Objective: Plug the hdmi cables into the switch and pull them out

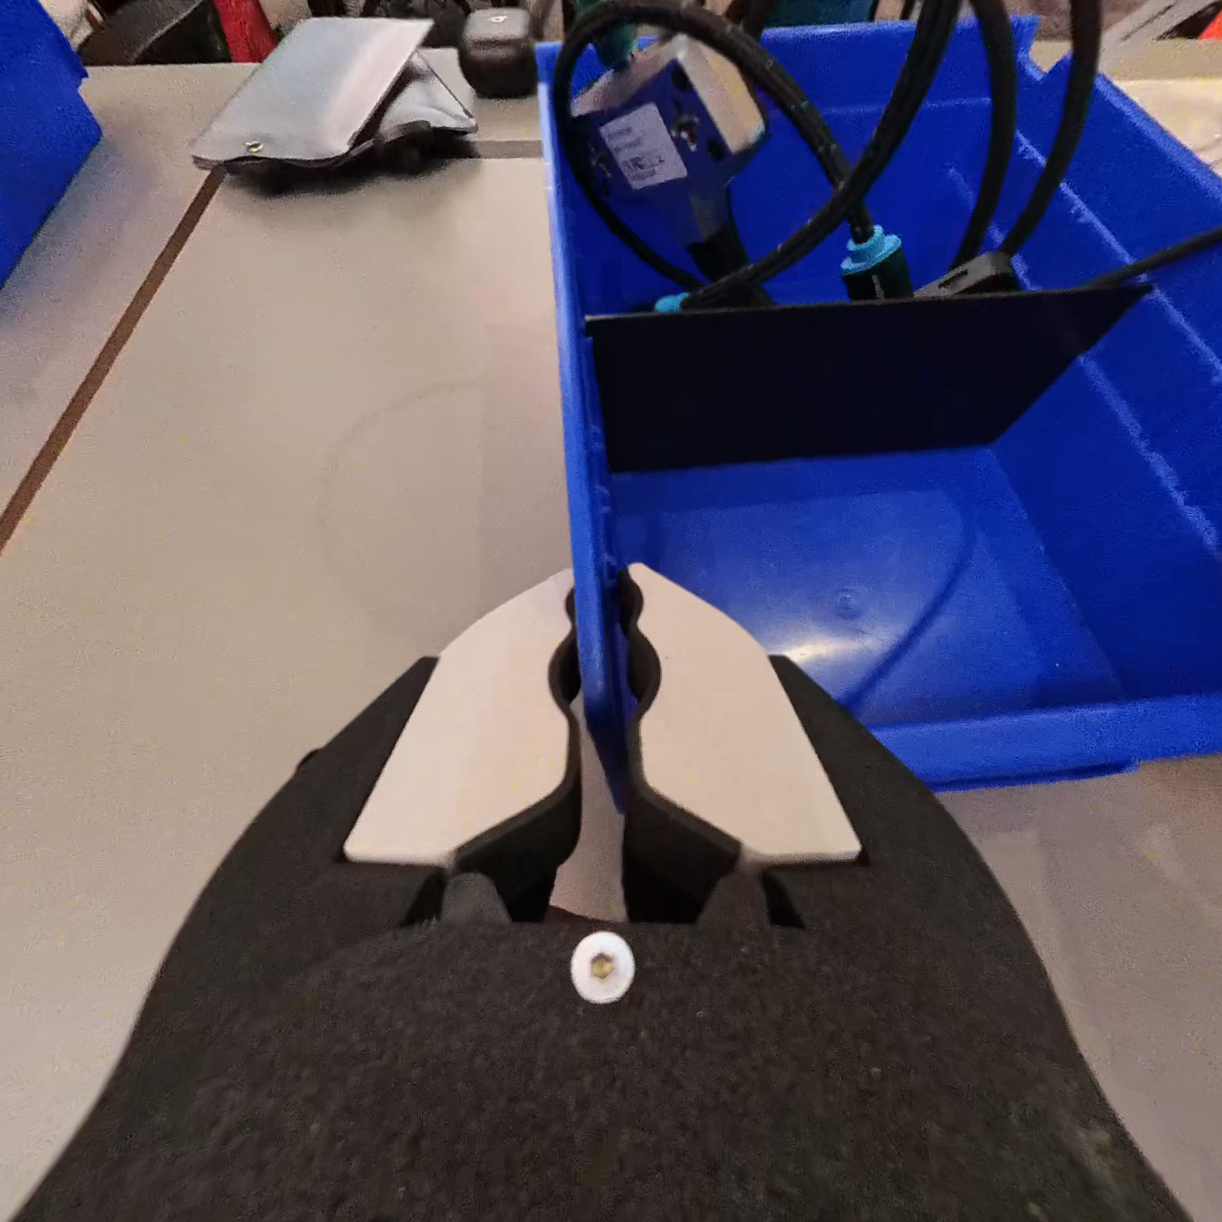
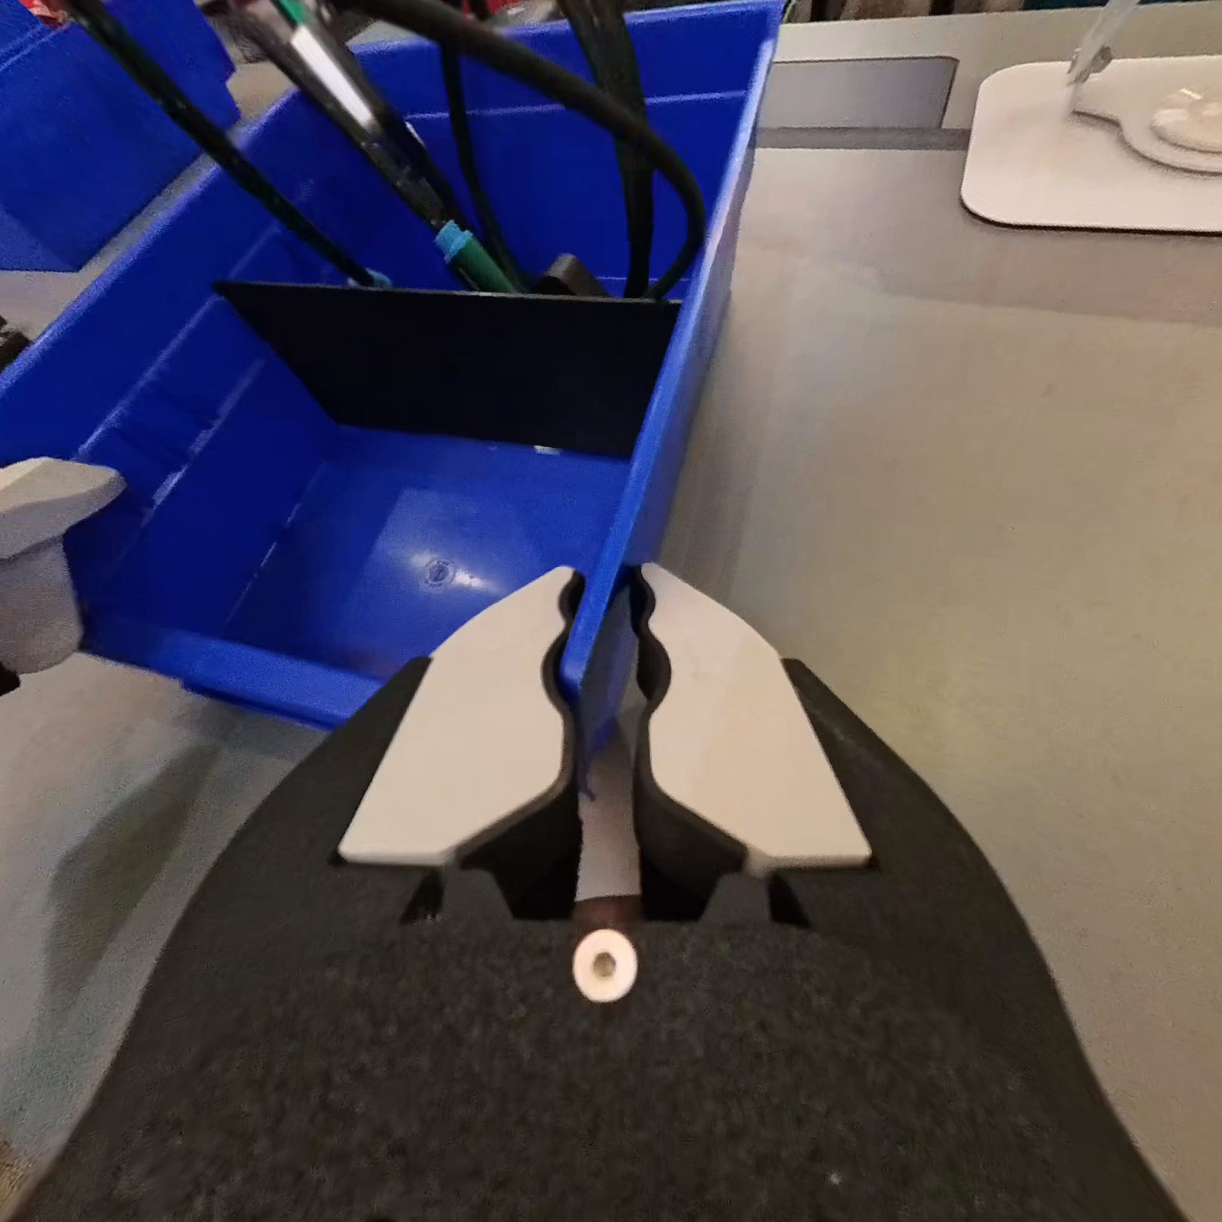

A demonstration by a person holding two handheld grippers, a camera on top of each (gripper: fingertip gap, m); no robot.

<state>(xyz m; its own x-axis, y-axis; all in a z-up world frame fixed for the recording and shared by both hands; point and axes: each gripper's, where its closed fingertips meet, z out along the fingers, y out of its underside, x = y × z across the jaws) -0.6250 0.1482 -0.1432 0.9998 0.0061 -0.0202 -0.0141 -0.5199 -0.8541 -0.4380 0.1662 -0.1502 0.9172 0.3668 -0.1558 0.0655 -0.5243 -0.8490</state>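
A blue plastic bin [image 1: 926,628] stands on the table. A black divider [image 1: 826,377] splits it. Behind the divider lie the blue and silver HDMI switch [image 1: 668,139] and looped black cables [image 1: 859,165] with teal plug collars [image 1: 873,258]. My left gripper [image 1: 600,582] is shut on the bin's left wall near its front corner. My right gripper [image 2: 608,575] is shut on the bin's right wall [image 2: 668,423]. The cables [image 2: 661,165] and a teal and green plug [image 2: 469,254] also show in the right wrist view, behind the divider [image 2: 476,364]. The left gripper's fingers [image 2: 40,549] show at that view's left edge.
The bin's front compartment [image 2: 370,529] holds nothing. A second blue bin [image 1: 40,132] stands at the far left. A dark flat pouch [image 1: 330,99] lies at the back of the grey table [image 1: 297,463]. A white stand base [image 2: 1091,145] sits at the far right. There is about 20 centimeters between the tips of the two grippers.
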